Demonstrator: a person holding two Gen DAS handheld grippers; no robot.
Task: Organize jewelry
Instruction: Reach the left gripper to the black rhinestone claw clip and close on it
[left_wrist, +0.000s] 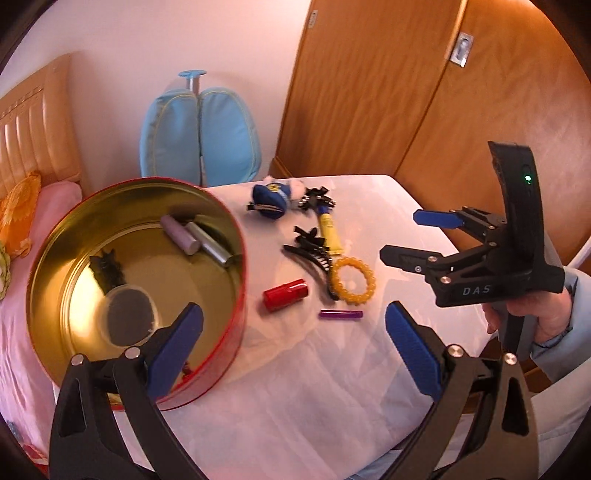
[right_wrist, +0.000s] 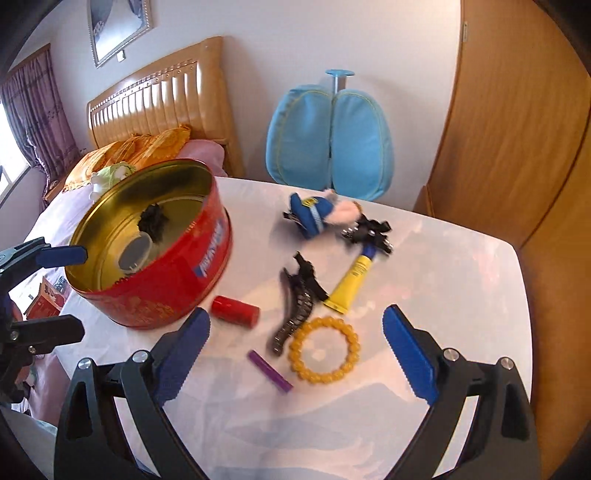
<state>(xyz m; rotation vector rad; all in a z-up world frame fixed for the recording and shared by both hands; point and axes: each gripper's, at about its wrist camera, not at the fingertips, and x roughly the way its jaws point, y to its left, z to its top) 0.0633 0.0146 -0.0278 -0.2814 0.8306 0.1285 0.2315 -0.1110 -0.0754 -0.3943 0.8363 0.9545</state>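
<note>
1. While both grippers are hovering above it, the table (right_wrist: 461, 258) is showing a white, glossy, faintly marbled top with rounded corners.
2. Wooden wardrobe doors (left_wrist: 369, 74) are standing behind the table's far edge, and a blue padded chair back (right_wrist: 328, 140) is sitting just beyond that edge.
3. A bed with a ribbed tan headboard (right_wrist: 162, 96) and pink bedding is lying past the table's left edge.
4. The round red tin (right_wrist: 155, 288) with a gold, mirror-like interior is resting near the table's left edge; it is containing a black hair clip, a clear round lid and two grey cylinders (left_wrist: 195, 236).
5. The yellow beaded bracelet (right_wrist: 325, 350), a ring of smooth round beads, is lying flat near the table's middle, touching a black toothed hair clip (right_wrist: 295, 317).
6. A red cylinder (right_wrist: 234, 310) is lying just beside the tin, and a slim purple tube (right_wrist: 269, 371) is lying near the bracelet toward the near edge.
7. A yellow squeeze tube (right_wrist: 351, 280), a black bow cluster and a blue plush toy (right_wrist: 314, 214) are lying toward the far edge.
8. The left gripper (left_wrist: 293, 339) is standing wide with nothing between its ridged blue pads.
9. The right gripper (right_wrist: 295, 354) is standing wide and empty above the bracelet and the purple tube, not touching them.
</note>
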